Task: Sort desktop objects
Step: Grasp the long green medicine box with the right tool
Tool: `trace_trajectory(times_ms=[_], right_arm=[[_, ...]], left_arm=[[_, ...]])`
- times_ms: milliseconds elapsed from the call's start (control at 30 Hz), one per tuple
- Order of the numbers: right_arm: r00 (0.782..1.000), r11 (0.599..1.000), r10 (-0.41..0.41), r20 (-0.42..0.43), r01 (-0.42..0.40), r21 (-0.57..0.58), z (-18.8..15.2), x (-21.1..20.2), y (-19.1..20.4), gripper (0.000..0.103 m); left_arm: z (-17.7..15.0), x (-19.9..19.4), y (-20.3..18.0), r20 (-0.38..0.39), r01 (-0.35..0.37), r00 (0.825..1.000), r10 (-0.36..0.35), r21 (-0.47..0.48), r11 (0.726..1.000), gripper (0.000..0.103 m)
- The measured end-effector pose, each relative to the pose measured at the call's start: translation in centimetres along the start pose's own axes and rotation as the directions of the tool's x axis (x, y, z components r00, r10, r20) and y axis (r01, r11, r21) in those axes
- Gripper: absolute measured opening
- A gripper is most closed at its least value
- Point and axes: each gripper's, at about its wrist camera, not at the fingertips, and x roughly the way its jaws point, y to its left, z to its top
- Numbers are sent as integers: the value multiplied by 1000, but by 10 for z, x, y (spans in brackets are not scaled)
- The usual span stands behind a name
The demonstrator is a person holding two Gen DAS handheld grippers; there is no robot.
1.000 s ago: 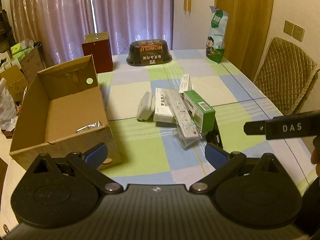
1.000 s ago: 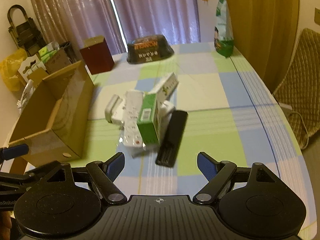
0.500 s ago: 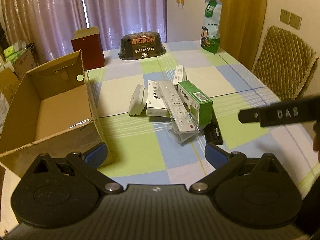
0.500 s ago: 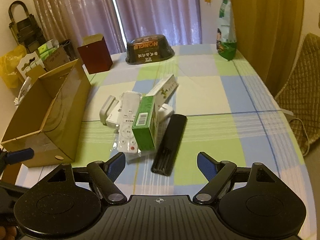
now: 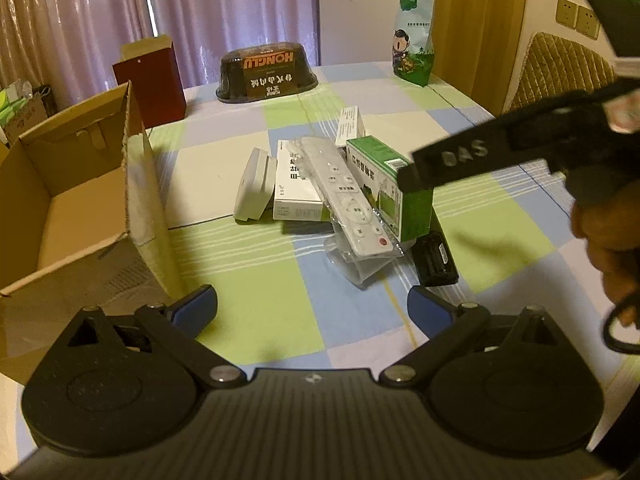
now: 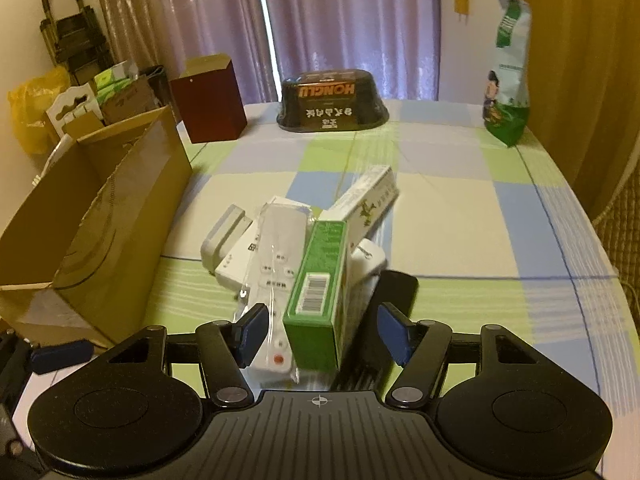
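Right now your right tool (image 6: 322, 334) is spread wide, its blue pads flanking the near end of the green-and-white cardboard carton (image 6: 318, 292) without touching it. The white remote control in clear plastic wrap (image 6: 274, 280) lies just left of that carton, a black rectangular device (image 6: 390, 292) just right. Your left tool (image 5: 312, 306) hangs wide and empty above the checked green, blue and cream tabletop (image 5: 256, 308), beside the open brown cardboard box (image 5: 72, 208). Your right hand (image 5: 608, 236) grips its handle at that view's edge. Farther back stand a dark red paper bag (image 6: 208, 104), a black domed container (image 6: 332, 100) and a green snack pouch (image 6: 506, 76) before purple curtains (image 6: 348, 20).
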Motion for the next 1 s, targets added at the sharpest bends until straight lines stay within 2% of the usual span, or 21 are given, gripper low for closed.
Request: trace_trajectory(times_ms=[67, 100, 133, 333, 400, 567, 700, 1000], right_arm=[[1000, 1000, 7, -6, -7, -7, 2, 10, 1, 61], [1000, 1000, 11, -10, -11, -11, 3, 15, 1, 52], [1000, 1000, 14, -18, -14, -12, 4, 19, 1, 49], [999, 1000, 18, -45, -18, -9, 9, 41, -2, 47], [999, 1000, 16, -50, -16, -8, 11, 45, -4, 36], [998, 1000, 0, -55, -1, -6, 14, 49, -10, 29], [999, 1000, -1, -52, 1, 1, 12, 44, -20, 29], [1000, 998, -15, -22, 16, 56, 7, 22, -47, 29]], left_arm=[[0, 4, -1, 5, -2, 1000, 2, 17, 1000, 98], [0, 7, -2, 7, -2, 1000, 2, 26, 1000, 97], [0, 9, -3, 6, 0, 1000, 0, 30, 1000, 96], [2, 21, -4, 4, 15, 1000, -15, 31, 999, 93], [2, 25, -5, 4, 17, 1000, -17, 30, 999, 92], [7, 34, -5, 6, 21, 1000, -21, 14, 1000, 92], [15, 43, -11, 15, 32, 999, -32, 17, 999, 91], [35, 72, -30, 25, 35, 999, -35, 10, 999, 83]])
